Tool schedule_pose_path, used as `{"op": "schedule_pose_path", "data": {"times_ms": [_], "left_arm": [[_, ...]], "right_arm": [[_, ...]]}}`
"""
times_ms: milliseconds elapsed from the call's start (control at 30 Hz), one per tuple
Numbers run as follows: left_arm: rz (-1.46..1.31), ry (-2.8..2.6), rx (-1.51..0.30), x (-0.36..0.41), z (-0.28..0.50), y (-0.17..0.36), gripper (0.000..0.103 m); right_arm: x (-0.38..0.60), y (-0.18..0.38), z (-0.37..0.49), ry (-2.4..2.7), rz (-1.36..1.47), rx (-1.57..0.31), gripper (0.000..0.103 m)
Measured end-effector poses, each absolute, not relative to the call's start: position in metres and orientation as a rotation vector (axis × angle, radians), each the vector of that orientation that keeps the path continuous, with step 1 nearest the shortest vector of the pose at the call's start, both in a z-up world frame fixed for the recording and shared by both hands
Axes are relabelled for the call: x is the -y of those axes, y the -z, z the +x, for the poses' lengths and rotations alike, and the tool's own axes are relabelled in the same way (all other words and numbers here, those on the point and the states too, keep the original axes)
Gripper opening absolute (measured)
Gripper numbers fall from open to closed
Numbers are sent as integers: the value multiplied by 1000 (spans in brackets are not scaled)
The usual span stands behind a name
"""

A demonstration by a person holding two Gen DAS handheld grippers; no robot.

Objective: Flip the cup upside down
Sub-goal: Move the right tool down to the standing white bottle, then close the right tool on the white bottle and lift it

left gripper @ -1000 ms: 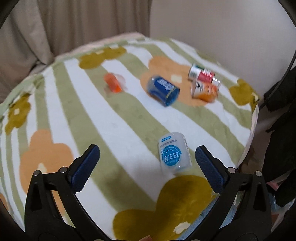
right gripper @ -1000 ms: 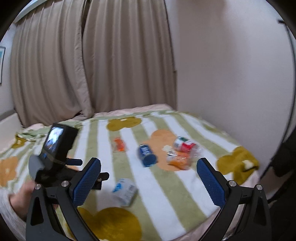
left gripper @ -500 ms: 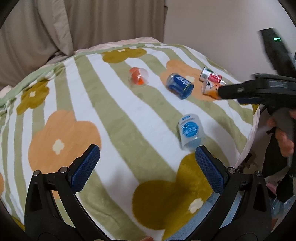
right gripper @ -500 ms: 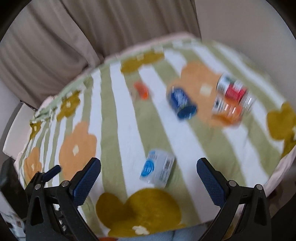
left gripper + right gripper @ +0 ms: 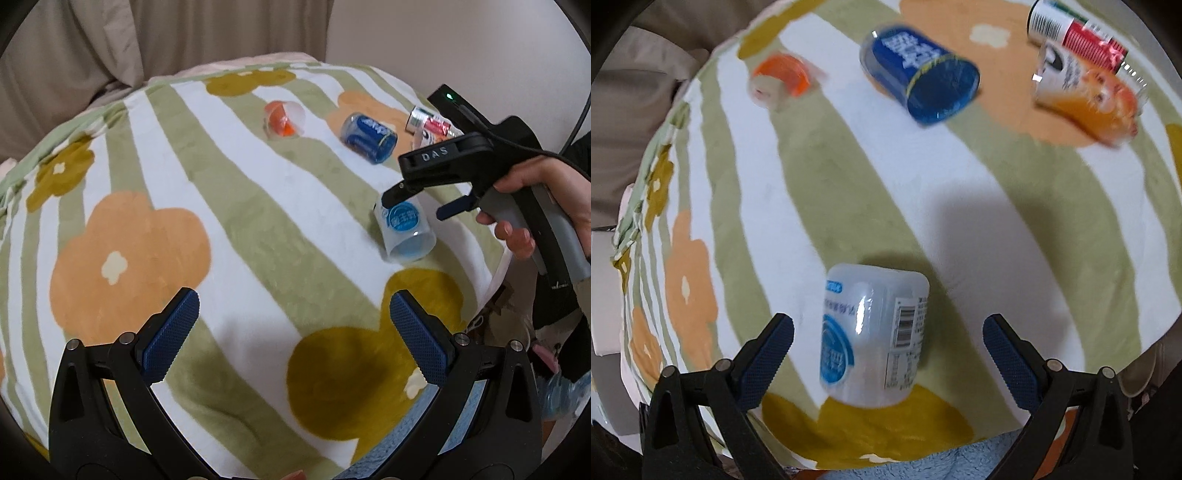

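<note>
right wrist | right gripper (image 5: pixel 888 343) has dropped over cup (image 5: pixel 873 334), jaws wide, cup between them | left gripper (image 5: pixel 295 330) open, idle | grasp next

Black-framed right gripper (image 5: pixel 888 354) (blue ribbed pads), silver screws, grey handle, bare hand (image 5: pixel 535 206)
</note>
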State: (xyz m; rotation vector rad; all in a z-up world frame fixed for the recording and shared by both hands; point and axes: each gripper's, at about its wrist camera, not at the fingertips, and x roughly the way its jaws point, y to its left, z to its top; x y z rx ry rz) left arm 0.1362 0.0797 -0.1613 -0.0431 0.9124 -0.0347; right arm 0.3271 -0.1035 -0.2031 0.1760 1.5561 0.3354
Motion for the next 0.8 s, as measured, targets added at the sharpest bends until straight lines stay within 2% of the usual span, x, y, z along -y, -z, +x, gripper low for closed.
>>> {"op": "schedule_pose_path", "data": {"times_ms": [100,167,267,300,433,500,633,800], "left_arm": [[-47,40,-925,-80,139,166,103],[-48,44,-929,-80,140,167,103],[-51,43,-933,-81,141,168,103],[-54,44,-934,-81,140,168,103],[-64,41,-935,-83,139,169,103],[-72,35,-928,-83,137,170,103],[-121,29,-913,-85,134,171,103],[-128,34,-904,-81,134,170,103]], "right_arm": [[99,213,332,-336,177,-1581,92],[96,218,333,-348,177,-1599,79],[94,221,336,-361,171,-1615,69],[93,222,336,-364,165,-1616,59],[97,215,336,-380,168,-1560,59],[102,199,330,-417,177,-1454,59],[111,172,299,-502,123,-1099,59],[116,193,261,-511,28,-792,59]]}}
